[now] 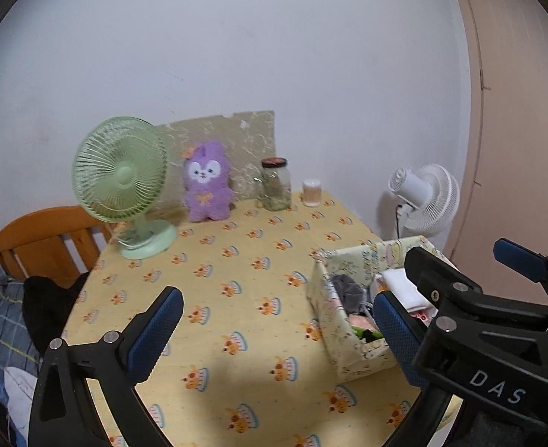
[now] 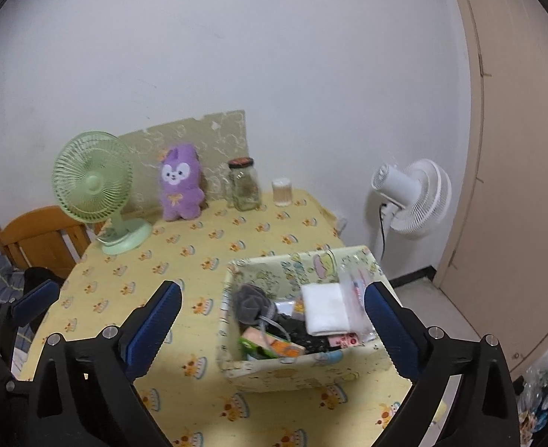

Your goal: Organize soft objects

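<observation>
Your left claw (image 1: 277, 329) is spread wide with nothing between its blue pads; it hangs above the bench (image 1: 236, 260), over bare yellow cloth printed with small orange figures. Your right claw (image 2: 274, 322) is also spread wide and pinches nothing. Its pads stand to either side of the fabric box (image 2: 292, 370), above it and apart from its walls.

That box sits on the right half of the bench, near the front edge. Inside it you can see a folded white cloth (image 2: 326, 307) lying on top toward the right, a grey soft item (image 2: 249, 303) at the left, a clear plastic bag (image 2: 356, 290) against the right wall, and an orange-and-green packet (image 2: 274, 346) at the front; darker things lie underneath, too jumbled to tell apart.

The purple plush toy (image 2: 181, 184) stands upright at the back of the bench, leaning on a beige board (image 2: 214, 138) propped against the wall. Just left of it stands the green desk fan (image 2: 91, 186); to its right come a glass jar (image 2: 243, 186) with a dark lid, then a small white container (image 2: 282, 192). A white fan (image 2: 411, 197) stands beyond the bench's right end, and a wooden chair back (image 2: 39, 238) shows at the left.
</observation>
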